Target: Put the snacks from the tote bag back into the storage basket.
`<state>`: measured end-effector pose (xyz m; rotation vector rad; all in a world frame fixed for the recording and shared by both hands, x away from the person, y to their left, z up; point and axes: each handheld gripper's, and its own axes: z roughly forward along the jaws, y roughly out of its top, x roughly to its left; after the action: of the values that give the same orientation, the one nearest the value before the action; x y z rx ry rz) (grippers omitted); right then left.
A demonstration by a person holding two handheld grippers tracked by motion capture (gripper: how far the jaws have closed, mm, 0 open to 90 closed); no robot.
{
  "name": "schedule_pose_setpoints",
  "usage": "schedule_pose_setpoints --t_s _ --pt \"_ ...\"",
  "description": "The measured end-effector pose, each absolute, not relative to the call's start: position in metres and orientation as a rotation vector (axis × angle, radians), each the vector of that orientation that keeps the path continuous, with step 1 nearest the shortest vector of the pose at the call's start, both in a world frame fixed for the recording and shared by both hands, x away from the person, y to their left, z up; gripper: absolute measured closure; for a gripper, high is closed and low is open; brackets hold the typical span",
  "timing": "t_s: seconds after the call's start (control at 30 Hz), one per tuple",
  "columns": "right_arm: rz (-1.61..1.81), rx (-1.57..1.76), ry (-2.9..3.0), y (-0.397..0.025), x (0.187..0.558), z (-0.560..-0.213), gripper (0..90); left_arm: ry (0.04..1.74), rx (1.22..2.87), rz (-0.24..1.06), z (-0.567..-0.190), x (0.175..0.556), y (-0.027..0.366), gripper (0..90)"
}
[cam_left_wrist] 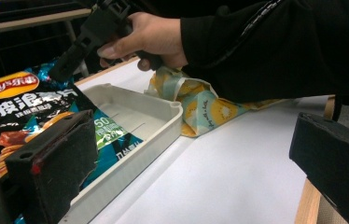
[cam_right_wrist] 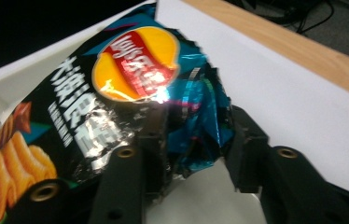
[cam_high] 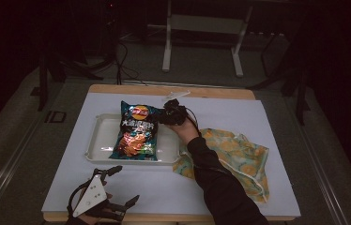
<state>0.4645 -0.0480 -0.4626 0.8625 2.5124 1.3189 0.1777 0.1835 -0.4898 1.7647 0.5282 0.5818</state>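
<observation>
A: Nearest, at the table's front edge, the left gripper [cam_high: 117, 190] rests with its jaws wide, nothing between them. Likely it just waits, clear of the work.

B: And the chip bag [cam_high: 135, 132]?

A: It lies in the white tray [cam_high: 97, 140], lengthwise, top end toward the far side. The right gripper [cam_high: 168, 114] reaches over the tray's far right corner and pinches the bag's top corner, probably to lift it out or set it straight.

B: Is that grip sure?

A: The right gripper view shows crumpled foil [cam_right_wrist: 196, 135] squeezed between narrow jaws; the high view only shows a dark lump there. The left gripper view adds the hand [cam_left_wrist: 147, 39] above a yellow-patterned cloth [cam_left_wrist: 200, 105] beside the tray.
</observation>
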Motion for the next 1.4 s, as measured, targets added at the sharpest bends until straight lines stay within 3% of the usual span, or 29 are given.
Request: schedule_pose_setpoints --t_s 0.5,1.0,1.4 --pt "1.432 0.807 2.496 -0.072 0.453 -0.417 21.9 0.536 1.764 0.582 -0.490 0.178 0.183 1.5" --pt "1.425 0.727 2.449 -0.118 0.430 -0.391 15.4 0.534 1.784 0.576 -0.490 0.179 0.181 1.5" --pt "1.405 0.751 2.380 -0.154 0.413 -0.384 15.5 0.537 1.789 0.570 -0.491 0.179 0.180 1.5"
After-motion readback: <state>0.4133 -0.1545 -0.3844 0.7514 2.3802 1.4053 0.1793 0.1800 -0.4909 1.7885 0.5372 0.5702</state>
